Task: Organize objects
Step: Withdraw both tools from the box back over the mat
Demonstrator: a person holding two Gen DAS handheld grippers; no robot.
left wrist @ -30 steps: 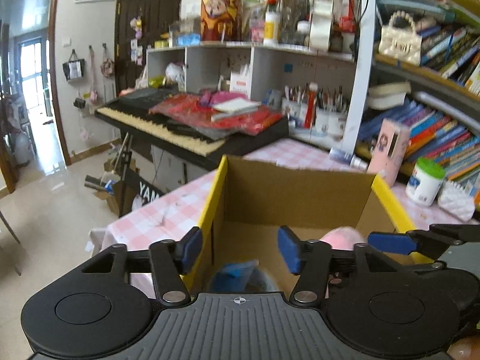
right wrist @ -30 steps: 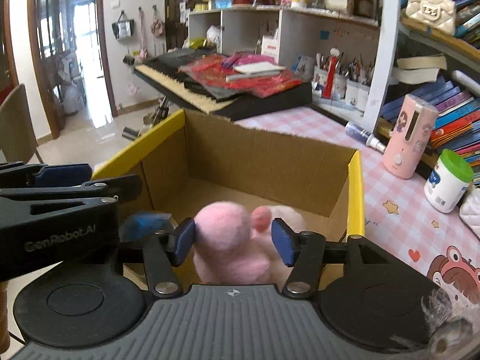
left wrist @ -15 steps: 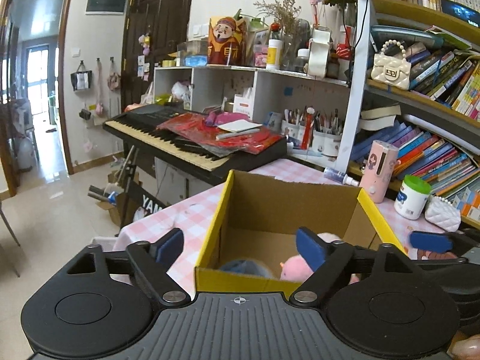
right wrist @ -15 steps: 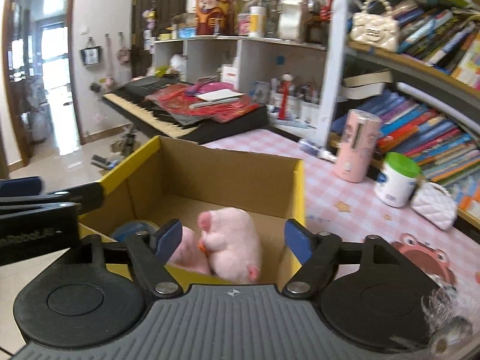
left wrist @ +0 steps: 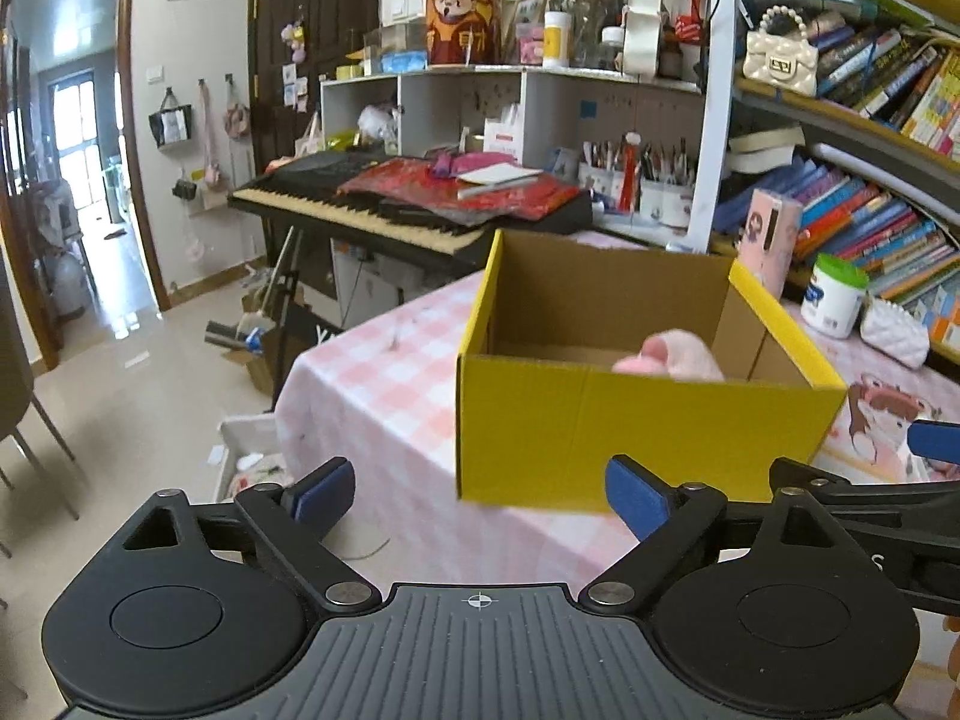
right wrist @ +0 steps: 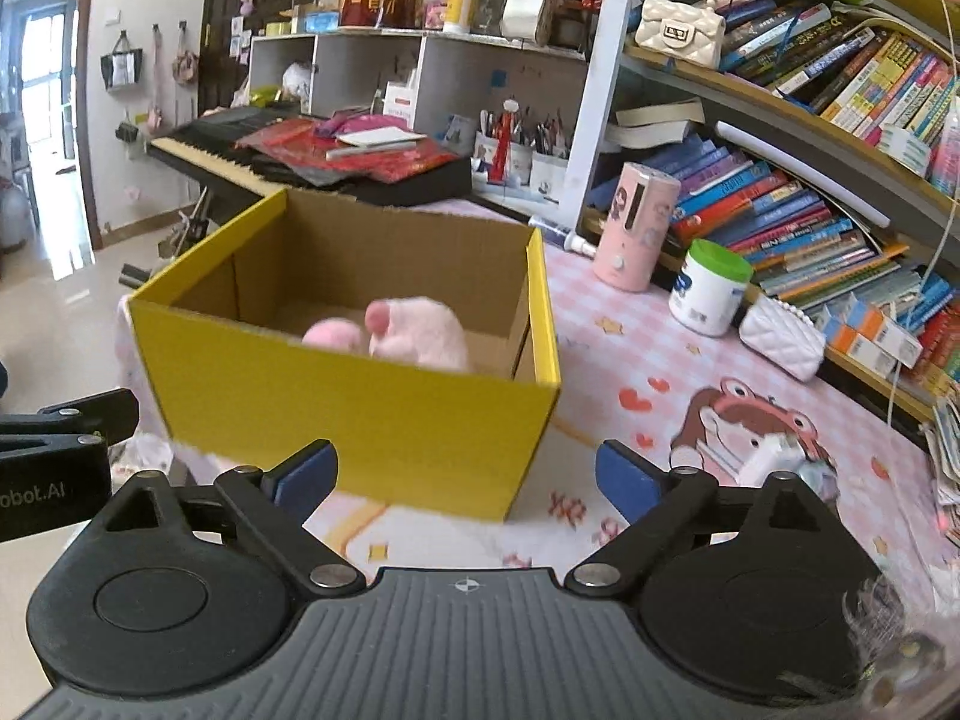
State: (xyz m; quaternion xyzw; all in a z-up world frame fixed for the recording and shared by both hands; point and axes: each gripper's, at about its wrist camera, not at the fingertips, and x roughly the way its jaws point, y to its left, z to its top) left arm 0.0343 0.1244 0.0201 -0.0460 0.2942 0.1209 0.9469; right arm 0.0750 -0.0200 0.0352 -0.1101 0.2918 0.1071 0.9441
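While both grippers, left [left wrist: 480,495] and right [right wrist: 465,474], have just spread empty, the pink plush toy [right wrist: 414,333] sits in the yellow box [right wrist: 360,402] near the table's edge: likely soft, light, best pinched mid-body.

Plush toy [right wrist: 414,330] inside box [right wrist: 360,414] on table [right wrist: 630,360]; jar [right wrist: 708,288] right of box.

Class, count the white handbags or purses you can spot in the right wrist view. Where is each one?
2. A pearl-handled handbag sits on the upper bookshelf; a quilted purse lies on the pink tablecloth beside the green-lidded jar. Others may be hidden among the clutter.
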